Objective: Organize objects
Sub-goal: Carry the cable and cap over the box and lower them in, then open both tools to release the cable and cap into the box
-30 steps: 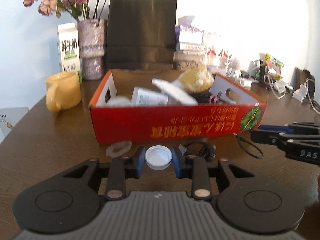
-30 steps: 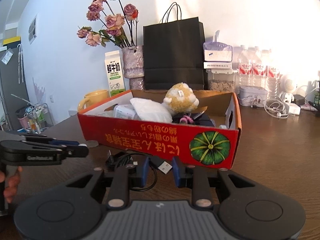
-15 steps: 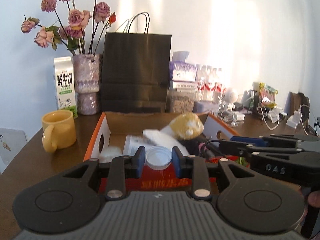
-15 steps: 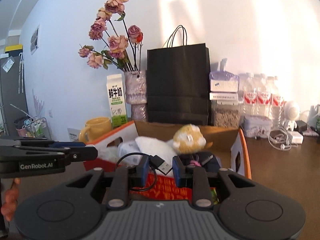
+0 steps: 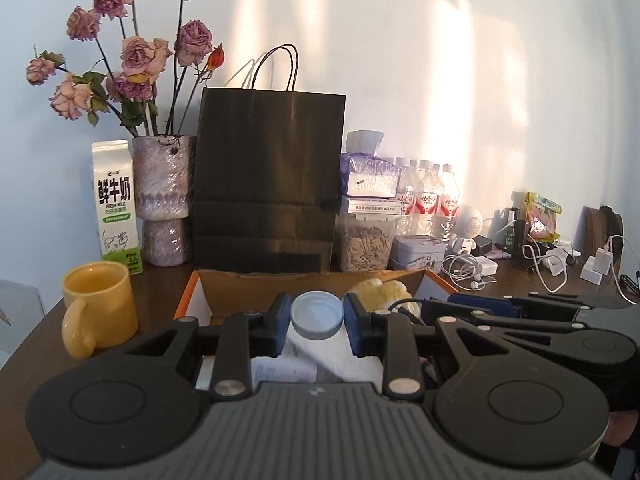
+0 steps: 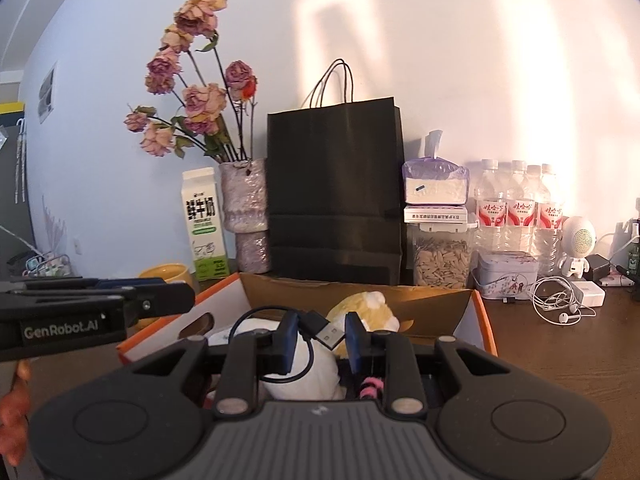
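My left gripper (image 5: 317, 320) is shut on a white bottle cap (image 5: 317, 315) and holds it above the open cardboard box (image 5: 224, 288). My right gripper (image 6: 318, 334) is shut on a black USB cable (image 6: 320, 330) with its plug and loop showing, held above the same box (image 6: 478, 320). The box holds a yellow plush toy (image 6: 368, 314), a white pouch (image 6: 308, 376) and other items. The left gripper shows at the left in the right wrist view (image 6: 96, 308); the right gripper shows at the right in the left wrist view (image 5: 500, 312).
Behind the box stand a black paper bag (image 5: 268, 180), a vase of dried roses (image 5: 162, 196), a milk carton (image 5: 116, 204) and a yellow mug (image 5: 98, 312). A seed jar (image 5: 366, 246), water bottles (image 5: 426, 196), a tin, earphones and chargers crowd the back right.
Both grippers rose from table level and moved forward over the box, carrying the cap and the cable. The box's red front wall has dropped out of sight.
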The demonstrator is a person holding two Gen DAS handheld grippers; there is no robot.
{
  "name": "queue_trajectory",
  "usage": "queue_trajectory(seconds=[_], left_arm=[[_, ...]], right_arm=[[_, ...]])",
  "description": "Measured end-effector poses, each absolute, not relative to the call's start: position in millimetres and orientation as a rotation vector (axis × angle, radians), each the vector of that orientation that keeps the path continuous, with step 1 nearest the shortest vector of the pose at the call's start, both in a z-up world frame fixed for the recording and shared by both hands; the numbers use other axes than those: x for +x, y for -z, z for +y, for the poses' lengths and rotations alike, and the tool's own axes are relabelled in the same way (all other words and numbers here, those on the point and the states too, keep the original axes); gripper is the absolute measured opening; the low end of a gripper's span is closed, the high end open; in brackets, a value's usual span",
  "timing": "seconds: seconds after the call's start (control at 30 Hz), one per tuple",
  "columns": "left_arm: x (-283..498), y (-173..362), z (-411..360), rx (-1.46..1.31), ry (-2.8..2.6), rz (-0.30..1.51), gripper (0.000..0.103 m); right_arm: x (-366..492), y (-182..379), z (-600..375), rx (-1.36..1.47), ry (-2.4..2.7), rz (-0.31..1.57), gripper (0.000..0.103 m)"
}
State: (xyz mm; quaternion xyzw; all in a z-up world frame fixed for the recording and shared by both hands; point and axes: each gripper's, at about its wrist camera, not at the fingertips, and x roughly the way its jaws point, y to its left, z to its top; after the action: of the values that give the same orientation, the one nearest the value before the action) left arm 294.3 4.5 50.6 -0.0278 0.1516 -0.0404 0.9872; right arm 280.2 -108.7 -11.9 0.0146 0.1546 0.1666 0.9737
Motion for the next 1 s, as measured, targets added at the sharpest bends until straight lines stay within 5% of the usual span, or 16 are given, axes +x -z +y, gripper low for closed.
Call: queue_trajectory(seconds=[0.57,0.6,0.67,0.73,0.77,0.83,0.87,1.0], left_arm=[[348.0,-30.7,13.4,-0.05,0.091,0.359,0.03],[348.0,-30.0,13.1,-0.047,0.088,0.365,0.031],[347.5,-28.6,12.6,-0.041,0.076,0.37,0.052],[346.3,-28.0,13.3,-0.043,0.06,0.366,0.097],[345.2,-27.9,13.1,-0.038,0.037,0.357,0.102],[344.3,-28.6,12.6,-0.03,0.006,0.344,0.103],[344.5,-28.5,13.2,-0.035,0.007,0.348,0.103],[346.3,-27.9,14.2,-0.037,0.003,0.357,0.103]], right_arm=[[319.8,29.2,-125.6,0.028,-0.31,0.359,0.024],[320.4,30.3,-125.5,0.024,-0.307,0.364,0.025],[320.1,32.5,-124.0,0.009,-0.297,0.374,0.025],[318.1,34.3,-123.9,-0.004,-0.285,0.376,0.046],[316.8,34.4,-124.5,-0.004,-0.278,0.375,0.054],[314.7,33.6,-125.9,0.001,-0.263,0.362,0.086],[314.0,33.0,-126.5,0.001,-0.252,0.358,0.093],[313.7,31.9,-129.4,0.011,-0.239,0.356,0.099]])
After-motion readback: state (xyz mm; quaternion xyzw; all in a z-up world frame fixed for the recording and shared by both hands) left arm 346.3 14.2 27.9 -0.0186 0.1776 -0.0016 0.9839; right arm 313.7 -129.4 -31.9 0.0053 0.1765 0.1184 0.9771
